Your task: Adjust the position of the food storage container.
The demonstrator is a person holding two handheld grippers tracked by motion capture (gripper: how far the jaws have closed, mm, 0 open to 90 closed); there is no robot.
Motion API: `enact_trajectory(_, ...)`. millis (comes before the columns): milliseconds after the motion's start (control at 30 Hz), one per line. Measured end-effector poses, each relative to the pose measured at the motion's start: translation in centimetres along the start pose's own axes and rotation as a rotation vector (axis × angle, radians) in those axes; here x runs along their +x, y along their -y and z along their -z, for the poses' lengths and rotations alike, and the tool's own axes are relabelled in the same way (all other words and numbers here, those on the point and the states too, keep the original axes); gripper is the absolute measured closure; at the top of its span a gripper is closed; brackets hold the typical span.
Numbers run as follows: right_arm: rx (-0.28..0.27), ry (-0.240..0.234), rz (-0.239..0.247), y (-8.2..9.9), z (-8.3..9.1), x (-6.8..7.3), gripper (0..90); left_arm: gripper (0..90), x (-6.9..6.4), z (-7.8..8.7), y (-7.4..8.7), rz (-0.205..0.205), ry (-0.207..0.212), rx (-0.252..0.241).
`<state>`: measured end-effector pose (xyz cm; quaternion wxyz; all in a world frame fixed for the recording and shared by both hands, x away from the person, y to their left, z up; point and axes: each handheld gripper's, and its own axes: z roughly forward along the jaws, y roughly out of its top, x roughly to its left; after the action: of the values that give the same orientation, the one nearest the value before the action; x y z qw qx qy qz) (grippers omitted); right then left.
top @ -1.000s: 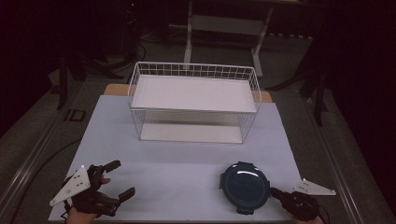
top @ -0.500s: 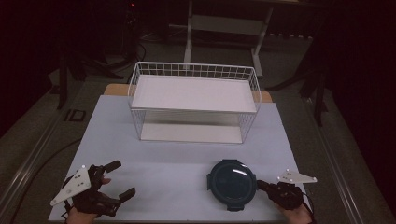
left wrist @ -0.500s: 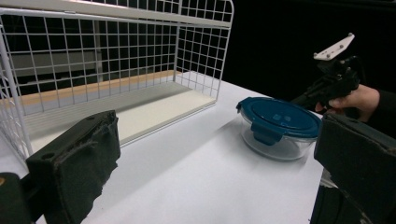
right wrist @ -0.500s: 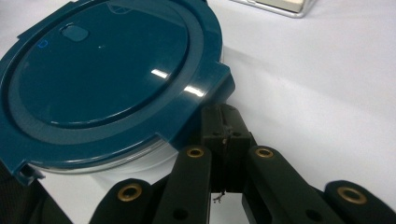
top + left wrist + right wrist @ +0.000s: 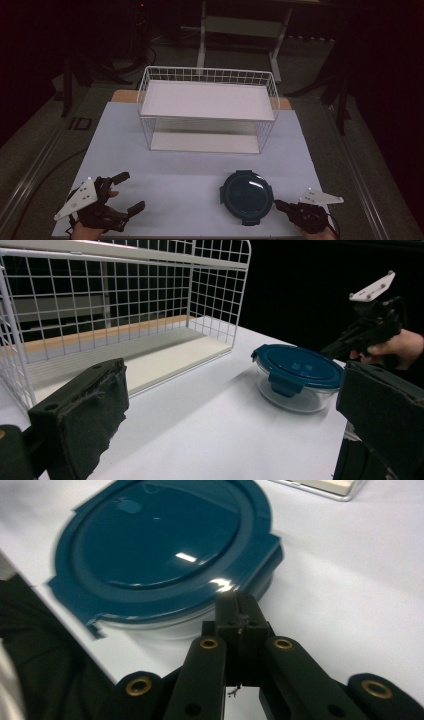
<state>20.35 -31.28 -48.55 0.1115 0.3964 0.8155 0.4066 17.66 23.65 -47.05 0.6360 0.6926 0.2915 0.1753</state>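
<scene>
White surface (image 5: pixel 190 185) under a dark room: a white wire basket (image 5: pixel 207 107) sits at the upper middle. At the lower right, a round container with a blue lid (image 5: pixel 247 196) rests just beside my right tool (image 5: pixel 280 205), its 2 jaws pressed together, gripping nothing. At lower left, my left tool (image 5: pixel 127 192) is spread wide.

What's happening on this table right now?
A person works at a white table with a gripper in each hand. The right gripper, jaws closed together, sits at the right edge of a round glass container with a dark blue lid, apparently nudging it rather than gripping it. The left gripper rests open near the front left, holding nothing. A white wire basket rack stands behind, with nothing in it.
</scene>
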Motion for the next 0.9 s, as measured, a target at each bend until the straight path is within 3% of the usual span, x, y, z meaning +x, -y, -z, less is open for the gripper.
enact_trajectory(267, 0.024, -0.029, 0.001, 0.5, -0.4, 0.6, 90.0, 0.7, 0.0, 0.0, 0.0, 0.000, -0.001, 0.000)
enact_trajectory(533, 0.027, -0.024, -0.002, 0.7, -0.7, 0.7, 90.0, 0.7, 0.0, -0.1, 0.0, 0.001, 0.002, 0.003)
enact_trajectory(900, 0.028, -0.039, 0.017, -0.4, -2.0, 1.1, 90.0, 0.7, 0.1, -0.2, 0.0, 0.004, 0.002, 0.004)
